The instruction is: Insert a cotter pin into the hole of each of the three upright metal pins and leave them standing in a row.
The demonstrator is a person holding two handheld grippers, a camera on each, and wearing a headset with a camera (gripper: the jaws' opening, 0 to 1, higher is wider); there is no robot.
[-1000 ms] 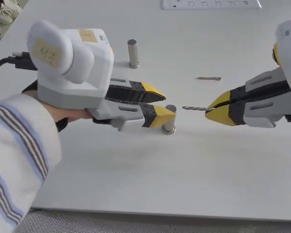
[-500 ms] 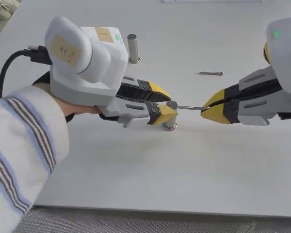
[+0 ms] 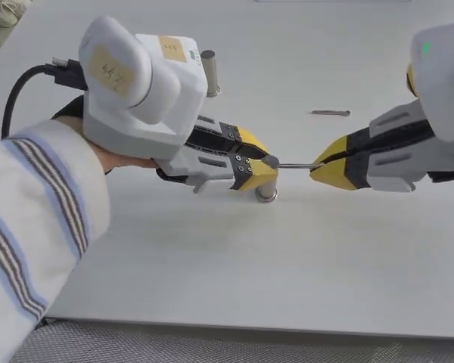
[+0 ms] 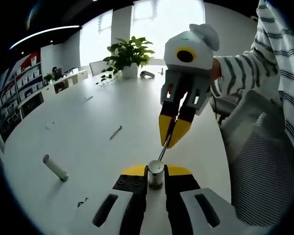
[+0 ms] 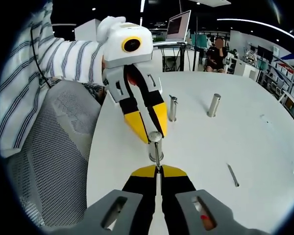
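Observation:
An upright metal pin (image 3: 266, 181) stands on the white table (image 3: 227, 257) with my left gripper (image 3: 262, 162) shut on its upper part; it sits between those jaws in the left gripper view (image 4: 156, 175). My right gripper (image 3: 318, 166) is shut on a cotter pin (image 3: 295, 165) held level, its tip touching the pin's top. From the right gripper view the cotter pin (image 5: 157, 155) runs from my right gripper (image 5: 157, 169) to the pin (image 5: 155, 146). Whether the tip sits in the hole I cannot tell. Two more metal pins (image 5: 173, 108) (image 5: 214, 105) stand farther back.
A loose cotter pin (image 3: 331, 113) lies on the table behind the right gripper. One spare upright pin (image 3: 209, 72) stands at the back, just beyond the left gripper's body. A black cable (image 3: 19, 94) trails from the left gripper. The table's near edge (image 3: 227, 327) is close.
The right gripper has moved left with the cotter pin, closing the gap until its tip meets the held pin's top. The left gripper stays on the pin.

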